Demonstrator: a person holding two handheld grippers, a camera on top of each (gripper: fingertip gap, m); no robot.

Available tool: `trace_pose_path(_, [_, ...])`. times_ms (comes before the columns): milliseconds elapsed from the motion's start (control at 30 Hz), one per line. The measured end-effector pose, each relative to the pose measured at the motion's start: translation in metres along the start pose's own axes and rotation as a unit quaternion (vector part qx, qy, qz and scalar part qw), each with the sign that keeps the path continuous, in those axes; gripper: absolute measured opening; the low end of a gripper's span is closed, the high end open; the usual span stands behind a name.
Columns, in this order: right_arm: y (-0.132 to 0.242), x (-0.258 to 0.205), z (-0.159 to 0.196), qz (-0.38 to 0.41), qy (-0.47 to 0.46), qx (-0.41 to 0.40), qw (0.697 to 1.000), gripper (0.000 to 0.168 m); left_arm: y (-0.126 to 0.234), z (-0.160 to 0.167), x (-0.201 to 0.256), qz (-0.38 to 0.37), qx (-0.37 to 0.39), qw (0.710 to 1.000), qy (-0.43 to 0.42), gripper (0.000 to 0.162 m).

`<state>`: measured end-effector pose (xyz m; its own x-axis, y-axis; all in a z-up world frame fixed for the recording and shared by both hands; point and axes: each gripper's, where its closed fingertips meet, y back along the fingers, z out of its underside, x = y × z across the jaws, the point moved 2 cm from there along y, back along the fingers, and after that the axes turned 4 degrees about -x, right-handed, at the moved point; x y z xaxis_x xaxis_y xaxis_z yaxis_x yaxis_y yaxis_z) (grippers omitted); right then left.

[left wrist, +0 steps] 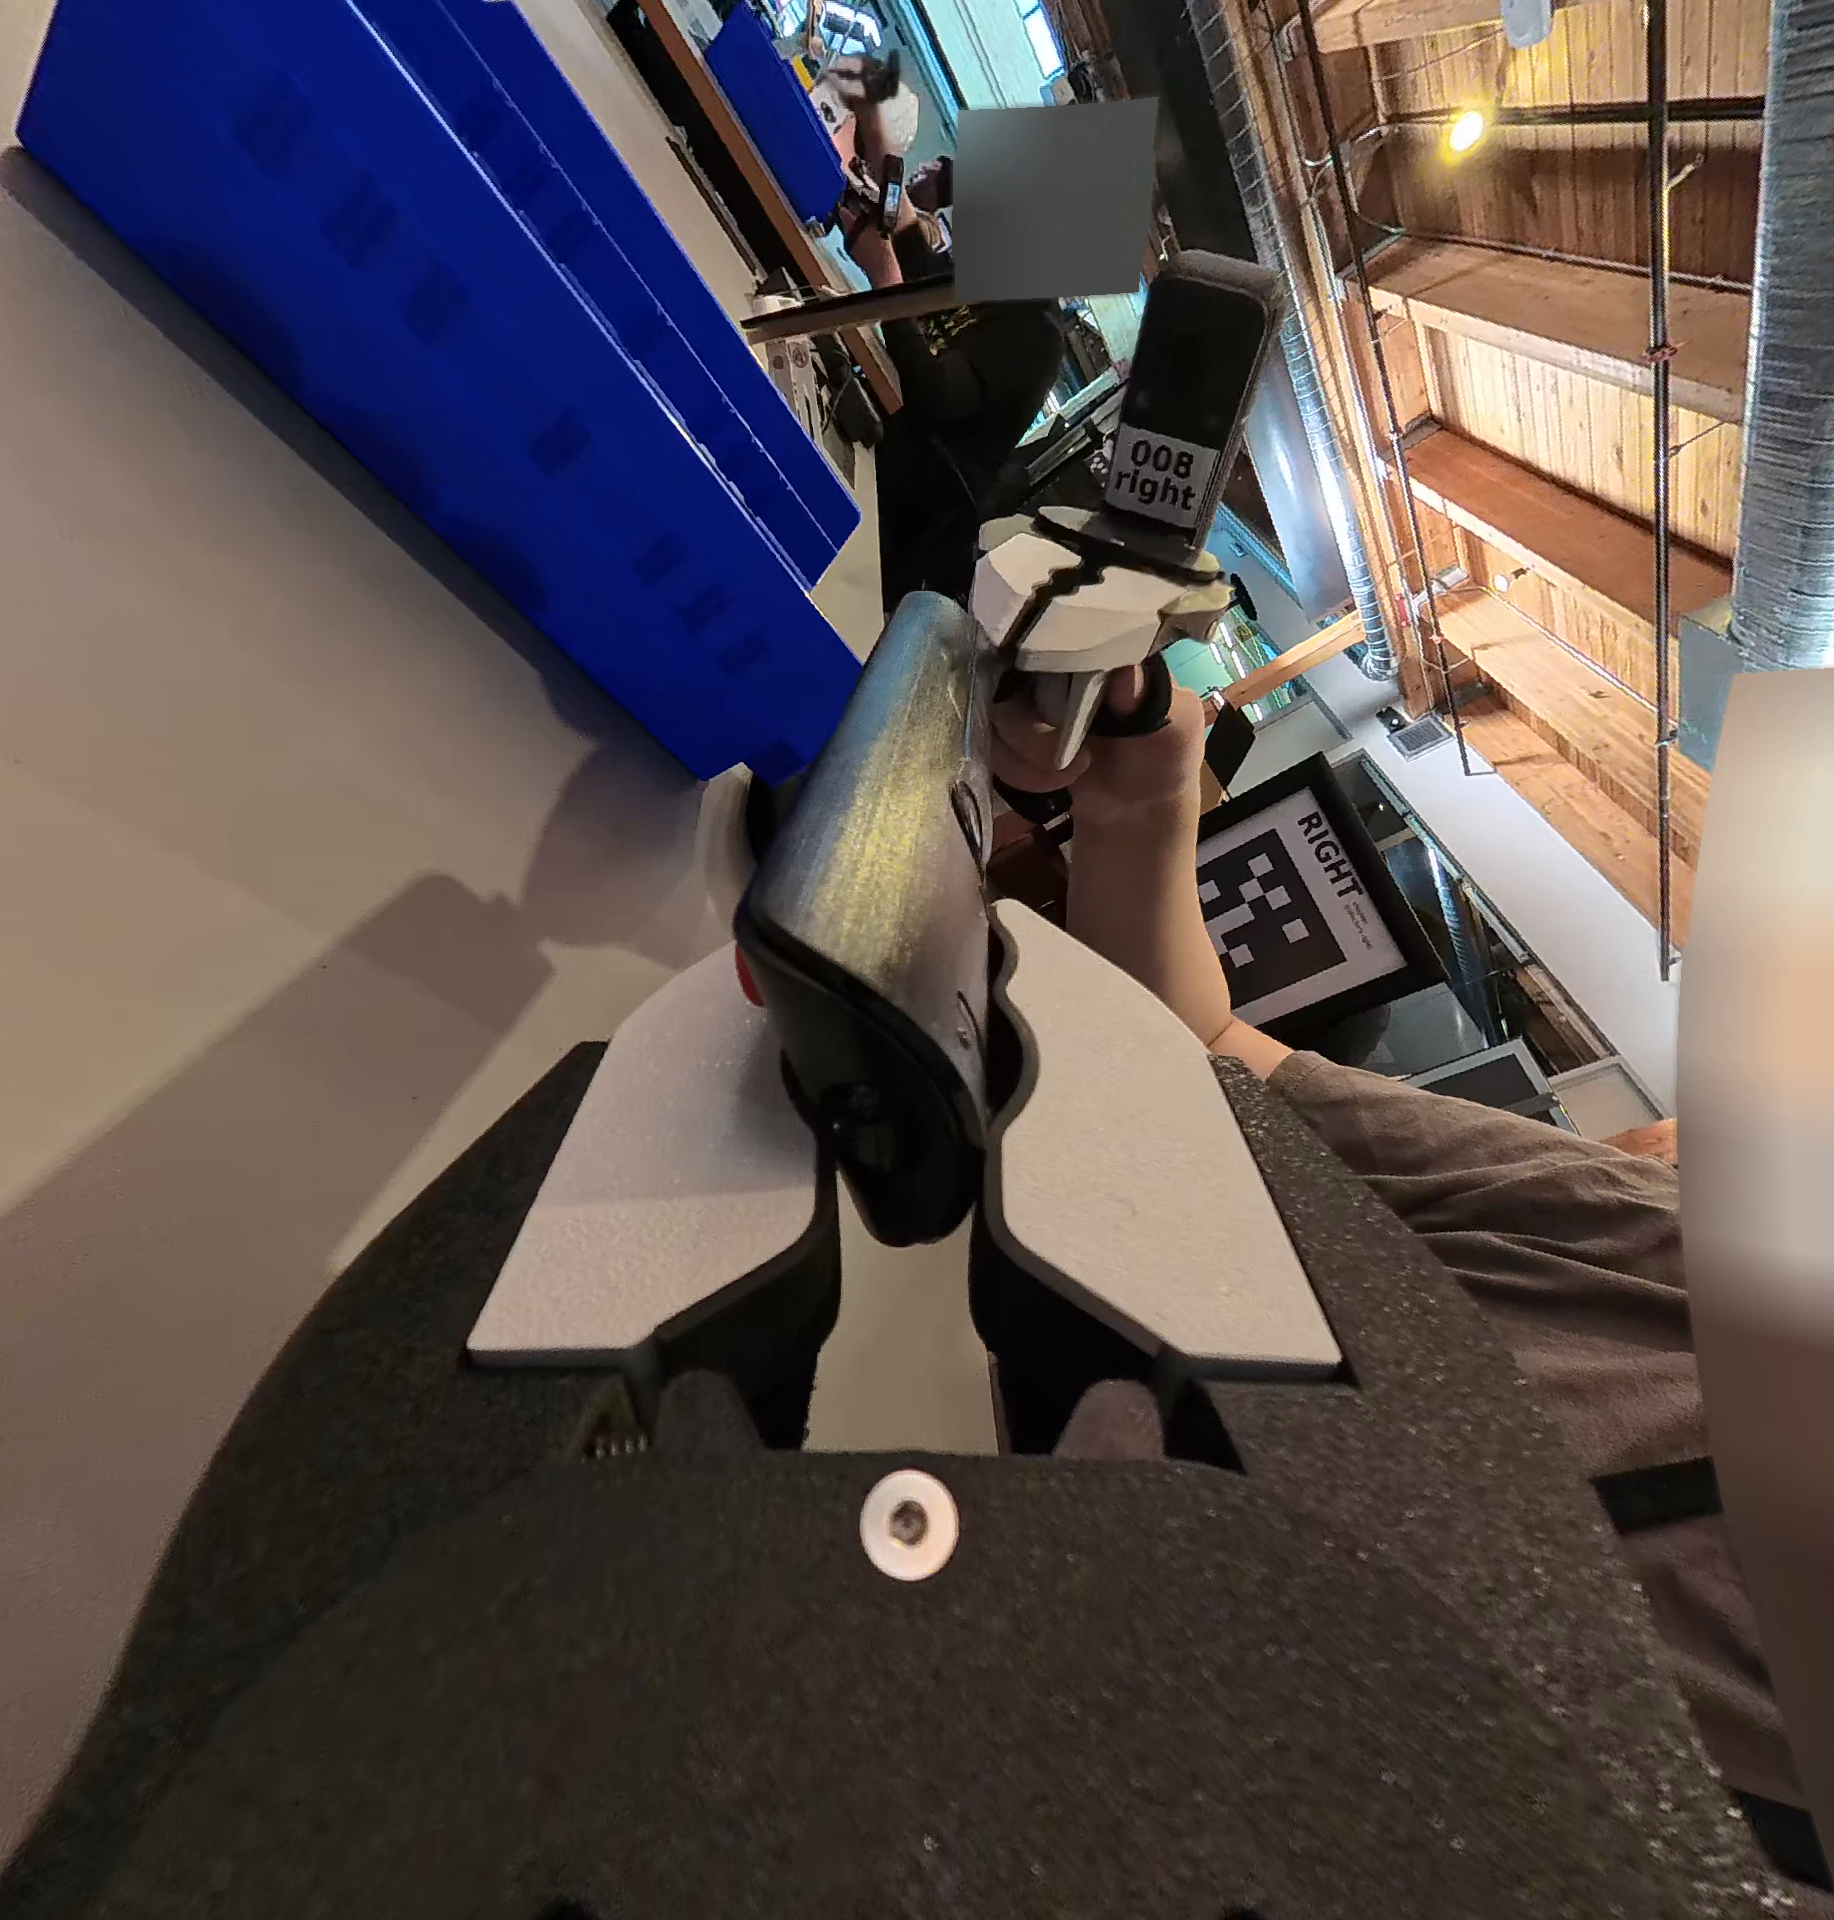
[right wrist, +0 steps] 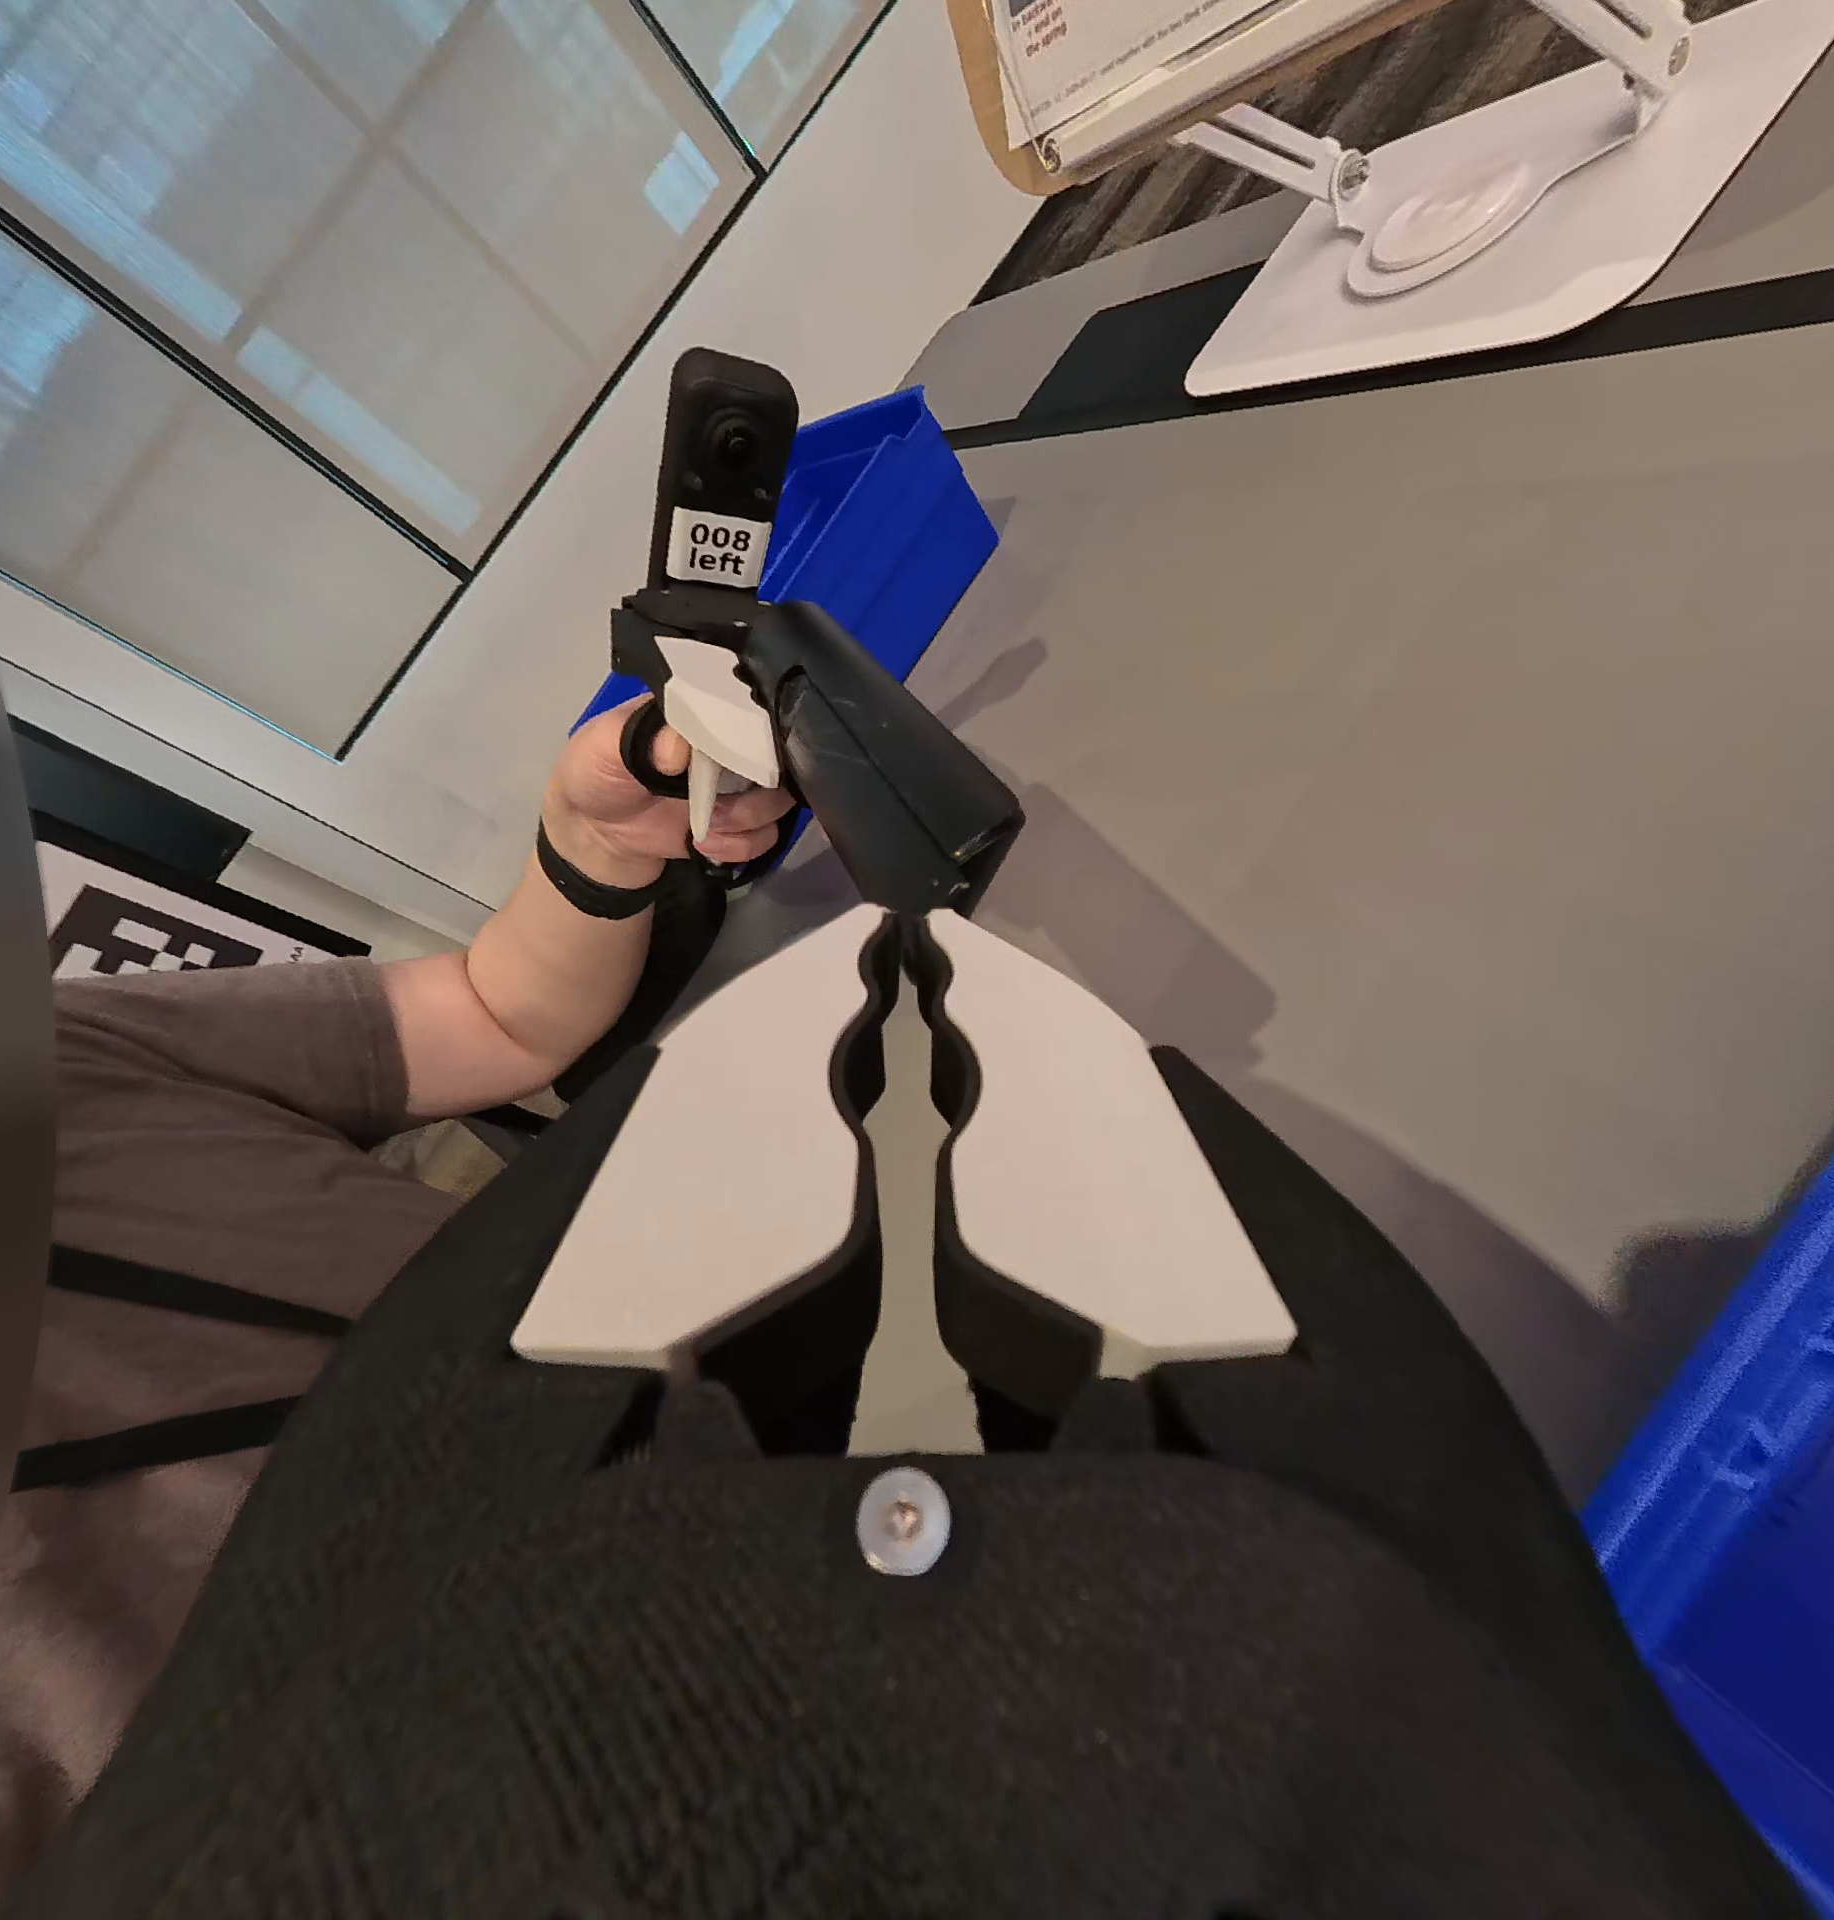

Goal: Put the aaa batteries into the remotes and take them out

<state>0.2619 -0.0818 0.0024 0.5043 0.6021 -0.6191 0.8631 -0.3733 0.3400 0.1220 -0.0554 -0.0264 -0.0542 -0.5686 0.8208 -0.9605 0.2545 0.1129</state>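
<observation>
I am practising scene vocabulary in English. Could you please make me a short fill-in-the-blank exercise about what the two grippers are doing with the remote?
1. The left gripper is shut on the ____.
2. The right gripper pinches the remote at its far ____.
3. The storage bins on the table are ____ in colour.

Missing words: remote; end; blue

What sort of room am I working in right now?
Likely a workshop or lab in a converted industrial building: exposed wood ceiling with metal ducting, blue storage bins on a grey worktable, and a fiducial marker board.
</observation>
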Motion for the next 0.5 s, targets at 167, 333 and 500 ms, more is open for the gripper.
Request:
trace_pose_path(167, [0.003,-0.002,-0.002,0.016,0.024,0.006,1.0,0.006,0.001,0.0,0.002,0.002,0.0,1.0,-0.002,0.025])
trace_pose_path(333, [0.003,0.003,-0.007,0.03,0.01,0.057,0.998,0.04,0.0,-0.001,0.005,0.005,-0.001,1.0,-0.009,0.025])
trace_pose_path(500, [0.004,-0.007,-0.01,-0.024,-0.007,0.119,0.993,0.043,0.0,0.0,0.011,0.019,-0.003,1.0,-0.009,0.025])
